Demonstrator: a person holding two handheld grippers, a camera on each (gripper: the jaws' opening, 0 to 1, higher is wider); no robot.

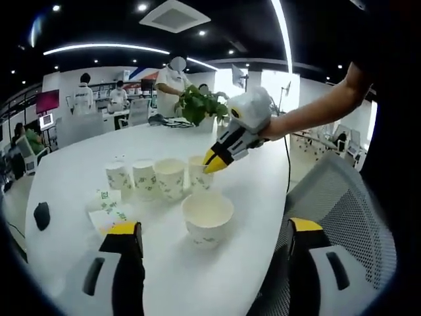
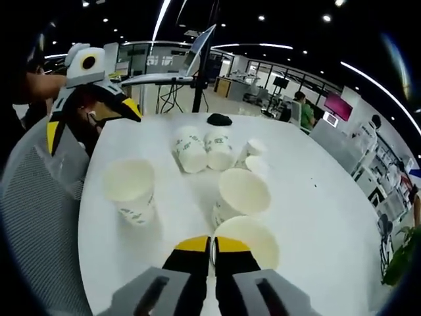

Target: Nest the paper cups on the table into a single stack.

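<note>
Light, crushable paper cups [image 1: 170, 176] stood on the tabletop [image 1: 79, 145] — grip rims gently.
Left hand-held gripper [image 1: 214, 247] gaped wide, empty; right hand-held gripper [image 2: 212, 245] was closed at a cup's rim — grasp unclear.

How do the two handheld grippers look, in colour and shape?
The left gripper has two black jaws capped with yellow tips, each with a grey slot. The right gripper has a pale grey rounded body, tapering through black to yellow tips; a thin dark cable hangs behind it.

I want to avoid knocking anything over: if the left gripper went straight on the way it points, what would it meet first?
Most likely the nearest paper cup, upright on the table between and just beyond the open left gripper. Depth is unclear; the row of cups stands farther back.
</note>
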